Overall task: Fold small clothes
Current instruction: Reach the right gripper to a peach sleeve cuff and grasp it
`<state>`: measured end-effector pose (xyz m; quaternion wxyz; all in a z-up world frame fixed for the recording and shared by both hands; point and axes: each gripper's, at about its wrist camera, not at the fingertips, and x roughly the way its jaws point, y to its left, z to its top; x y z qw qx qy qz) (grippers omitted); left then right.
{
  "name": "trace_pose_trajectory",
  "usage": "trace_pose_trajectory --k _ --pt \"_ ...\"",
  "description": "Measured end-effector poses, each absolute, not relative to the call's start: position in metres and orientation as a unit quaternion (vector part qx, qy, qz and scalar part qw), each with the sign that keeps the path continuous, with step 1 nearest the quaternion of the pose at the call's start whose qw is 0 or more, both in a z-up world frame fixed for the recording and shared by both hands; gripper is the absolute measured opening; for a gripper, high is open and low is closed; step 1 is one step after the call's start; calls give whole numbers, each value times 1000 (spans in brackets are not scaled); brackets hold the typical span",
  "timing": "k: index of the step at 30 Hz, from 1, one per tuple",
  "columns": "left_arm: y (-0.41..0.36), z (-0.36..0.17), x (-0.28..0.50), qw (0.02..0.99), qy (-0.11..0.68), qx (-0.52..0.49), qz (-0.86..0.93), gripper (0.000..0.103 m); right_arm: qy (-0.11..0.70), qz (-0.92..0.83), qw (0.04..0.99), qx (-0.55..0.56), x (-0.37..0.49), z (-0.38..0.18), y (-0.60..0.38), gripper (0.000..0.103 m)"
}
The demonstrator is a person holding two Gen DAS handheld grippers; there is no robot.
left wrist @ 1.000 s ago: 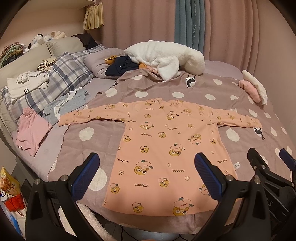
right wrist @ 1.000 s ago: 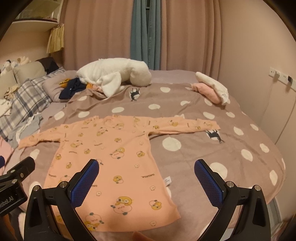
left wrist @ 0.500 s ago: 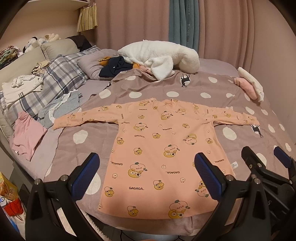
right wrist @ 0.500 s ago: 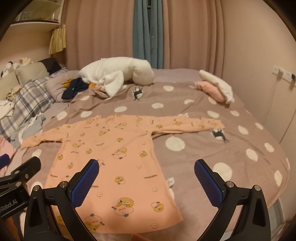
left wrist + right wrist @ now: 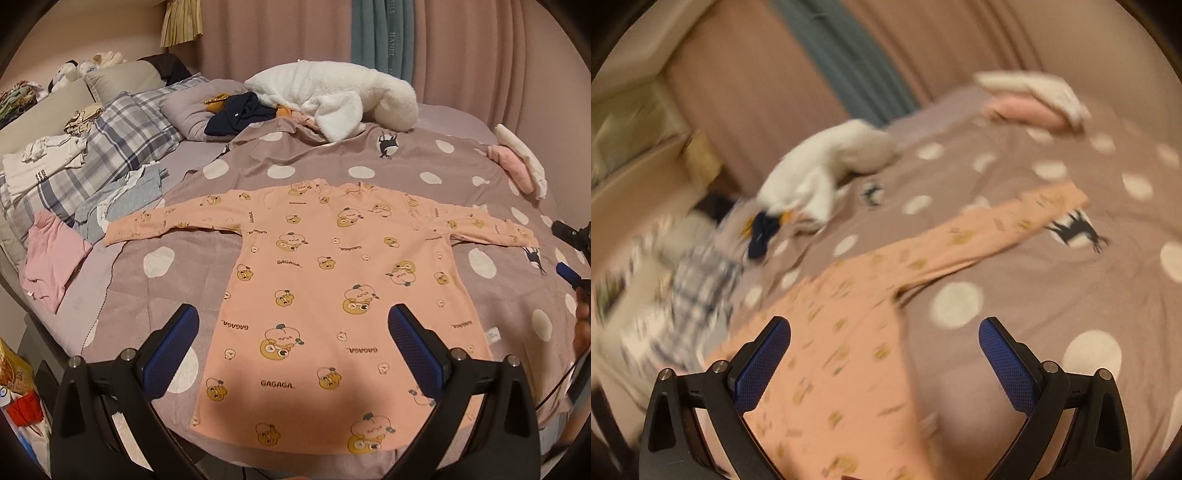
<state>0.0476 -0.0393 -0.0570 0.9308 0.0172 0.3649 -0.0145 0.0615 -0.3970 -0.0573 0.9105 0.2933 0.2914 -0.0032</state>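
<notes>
A peach long-sleeved child's top [image 5: 332, 295] with bear prints lies flat and face up on the dotted bedspread [image 5: 177, 266], both sleeves spread out sideways. My left gripper [image 5: 293, 345] hovers open above its lower hem, holding nothing. My right gripper [image 5: 884, 360] is also open and empty, tilted, over the top's right side [image 5: 849, 332] near the armpit; its right sleeve [image 5: 1008, 229] stretches away up and to the right. That view is blurred by motion. Part of the right gripper [image 5: 570, 254] shows at the right edge of the left wrist view.
A white fleece garment [image 5: 332, 96] and dark clothes [image 5: 236, 114] lie at the far side of the bed. Plaid pillows [image 5: 110, 147], pink [image 5: 48, 262] and grey clothes [image 5: 129, 188] sit at the left. A pink and white folded pile [image 5: 517, 166] is far right.
The right gripper has swung quickly to the right and tilted, moving toward the top's right sleeve. The left gripper has shifted slightly closer over the hem. Both stay open.
</notes>
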Motion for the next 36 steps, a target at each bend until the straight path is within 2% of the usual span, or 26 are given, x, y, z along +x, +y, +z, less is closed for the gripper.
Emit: trace_pose_trajectory --k 7,12,17,19,23,29,31,33,36 --pt "-49 -75 73 929 366 60 1 102 334 -62 873 349 100 -103 -516 102" --pt "-53 -92 85 922 384 50 -21 102 285 -41 838 463 118 -120 -574 102" --pt "-64 -116 97 900 428 72 -36 102 313 -77 767 555 140 -166 -608 102" --pt "-65 -123 99 899 429 76 -32 102 298 -67 753 583 144 -178 -615 102" --pt "-64 -134 106 896 437 78 -25 102 254 -31 777 575 145 -171 -615 101" --pt "-67 -152 126 884 462 66 -25 102 287 -55 805 516 165 -167 -620 76" --pt "-71 -157 129 882 465 73 -29 102 283 -59 804 520 167 -169 -627 61" --pt "-73 -161 131 881 467 75 -29 102 276 -65 794 538 165 -178 -638 55" --pt "-73 -165 133 880 467 77 -28 102 269 -61 791 547 164 -183 -647 55"
